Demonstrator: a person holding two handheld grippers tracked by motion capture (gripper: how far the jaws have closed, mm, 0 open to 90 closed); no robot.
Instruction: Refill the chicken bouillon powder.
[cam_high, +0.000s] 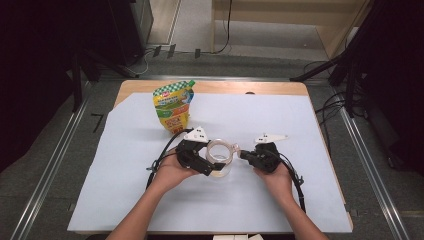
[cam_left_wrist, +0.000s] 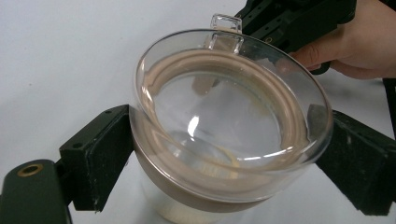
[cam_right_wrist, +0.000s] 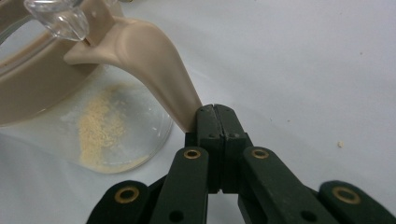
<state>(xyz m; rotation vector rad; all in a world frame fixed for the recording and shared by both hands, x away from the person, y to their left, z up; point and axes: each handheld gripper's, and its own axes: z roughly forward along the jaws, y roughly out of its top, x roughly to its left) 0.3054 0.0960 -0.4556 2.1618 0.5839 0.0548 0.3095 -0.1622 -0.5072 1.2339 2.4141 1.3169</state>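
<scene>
- While your hands rest mid-table on the white sheet (cam_high: 125, 165), a yellow-green pouch (cam_high: 173, 106) stands behind them to the left.
- Your left gripper (cam_left_wrist: 224, 154) has its pads pressed on both sides of the glass jar (cam_high: 220, 159), just below the rim.
- Your right gripper (cam_right_wrist: 216, 122) is clamped on the jar's beige handle (cam_right_wrist: 154, 60); pale powder (cam_right_wrist: 100, 126) lies inside.

A clear jar (cam_high: 221, 159) with a tan band on the white table

The jar stands upright near the middle of the table. Its lid (cam_left_wrist: 233, 107) is see-through and has a small clear knob (cam_left_wrist: 226, 22). A tan band runs round the top, with a tan handle (cam_right_wrist: 159, 70) sticking out. Some yellow powder (cam_right_wrist: 100, 126) sits at the bottom.
</scene>
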